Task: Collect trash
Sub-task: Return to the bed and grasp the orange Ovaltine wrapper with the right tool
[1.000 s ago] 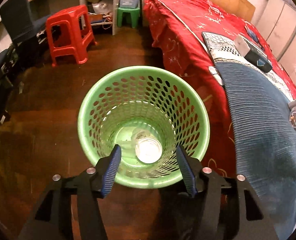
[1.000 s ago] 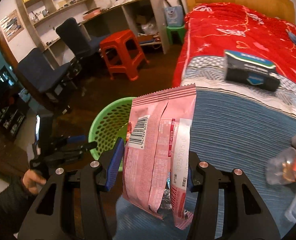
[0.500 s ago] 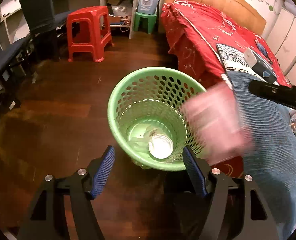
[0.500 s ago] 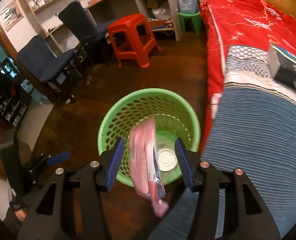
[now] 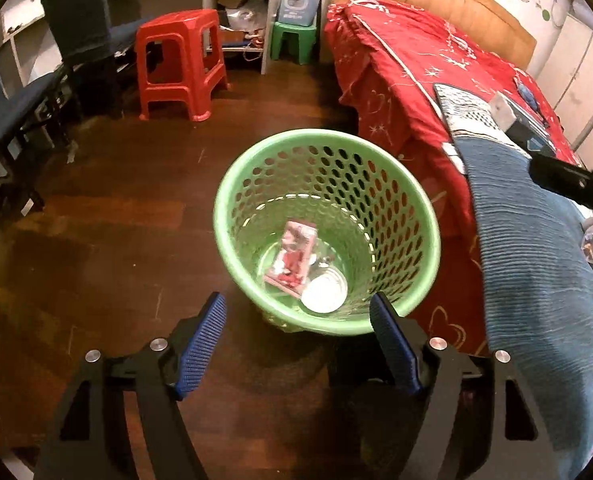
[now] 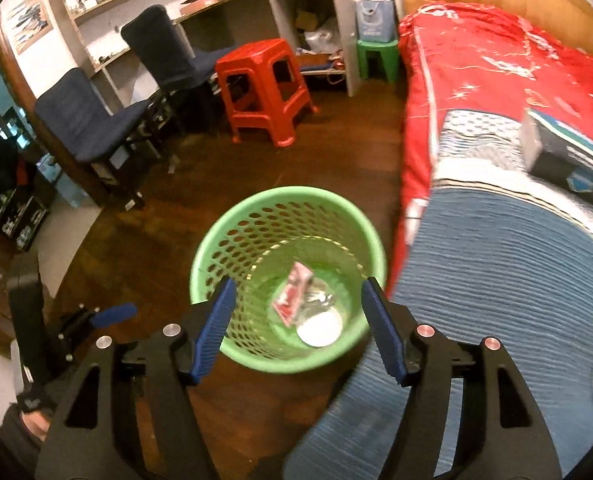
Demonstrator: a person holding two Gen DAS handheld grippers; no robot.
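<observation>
Perforated green plastic basket (image 5: 396, 200), smooth and faintly shiny. Glossy pink foil wrapper (image 5: 292, 258) inside. Dark polished wood floor (image 5: 116, 240). Ribbed blue cloth blanket (image 6: 496, 280). Glossy red plastic stool (image 6: 264, 92).

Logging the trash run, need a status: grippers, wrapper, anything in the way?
Left gripper and right gripper both open, empty. Pink wrapper lies inside the green basket, beside a white lid. Nothing blocking the basket mouth.

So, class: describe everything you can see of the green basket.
The green basket looks like plastic: round, tapering downward, its wall pierced with rows of oval holes under a smooth rim. It stands upright on the dark wooden floor beside the bed. Inside lie a pink wrapper and a round white lid.
</observation>
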